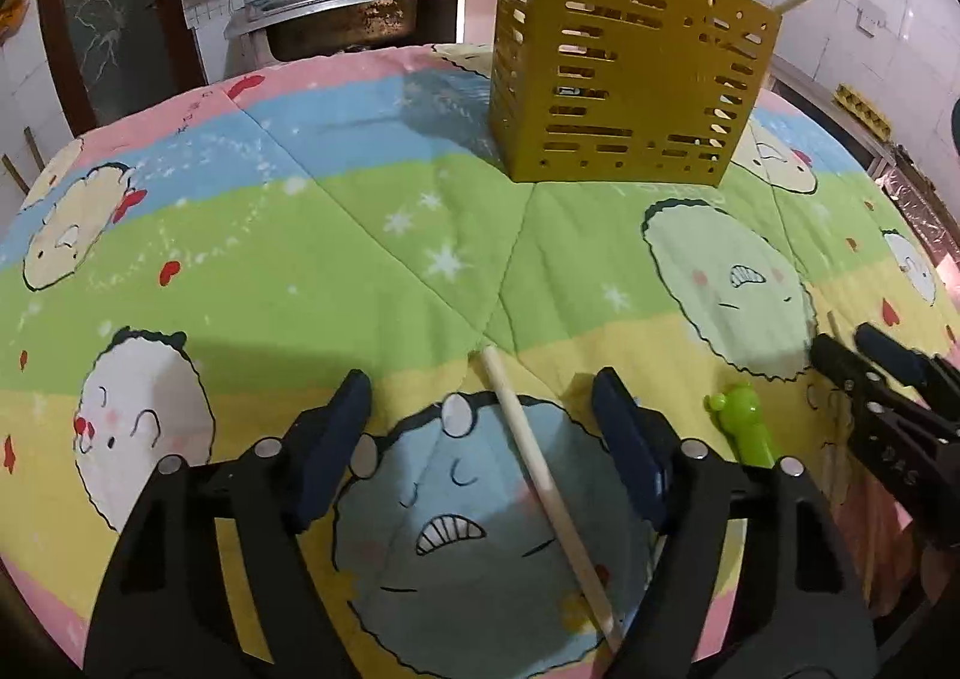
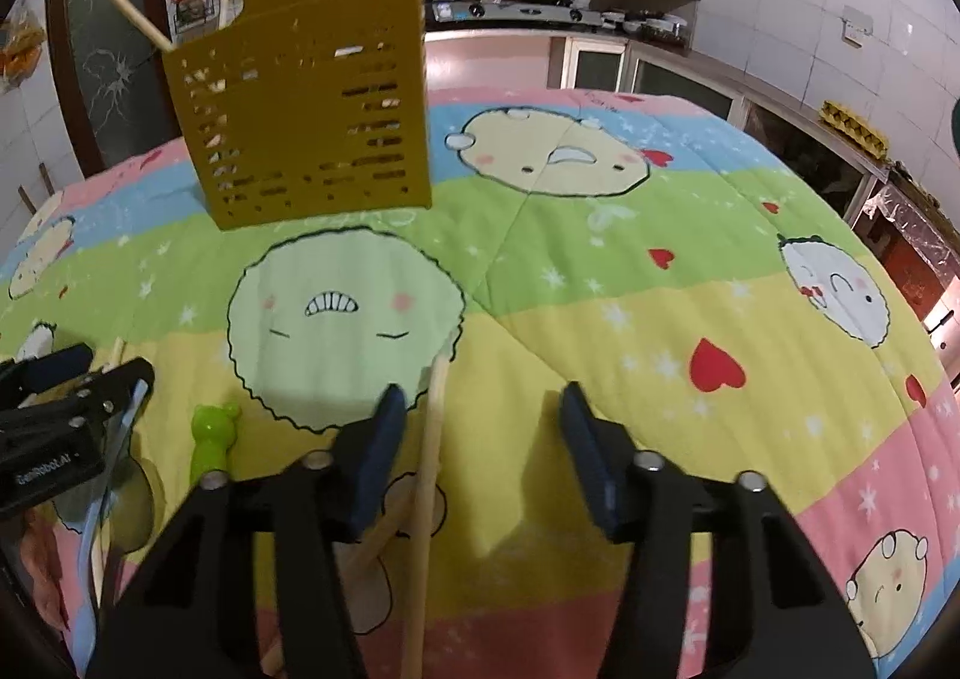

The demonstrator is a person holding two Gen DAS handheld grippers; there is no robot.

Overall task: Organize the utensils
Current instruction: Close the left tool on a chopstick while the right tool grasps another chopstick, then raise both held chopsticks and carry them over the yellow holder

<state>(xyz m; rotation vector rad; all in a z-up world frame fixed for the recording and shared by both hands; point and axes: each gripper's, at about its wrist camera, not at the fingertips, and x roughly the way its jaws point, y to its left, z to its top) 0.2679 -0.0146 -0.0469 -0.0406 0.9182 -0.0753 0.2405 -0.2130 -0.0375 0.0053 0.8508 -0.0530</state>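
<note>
Left hand-held gripper (image 1: 480, 400) spread apart, straddling a chopstick (image 1: 543, 484) flat on the quilted surface (image 1: 360, 235), untouched. Right hand-held gripper (image 2: 480, 409) likewise parted around another chopstick (image 2: 427, 487). Yellow holder (image 1: 624, 72) well beyond.

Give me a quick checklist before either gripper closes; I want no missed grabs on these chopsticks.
1. Chopstick between left gripper fingers: ok.
2. Left pads touching it: not ok, both stand apart from it.
3. Second chopstick between right gripper fingers: ok, near the left finger.
4. Right pads touching it: cannot tell.
5. Yellow holder upright on the quilt: ok.
6. Green utensil outside both grippers: ok.
</note>
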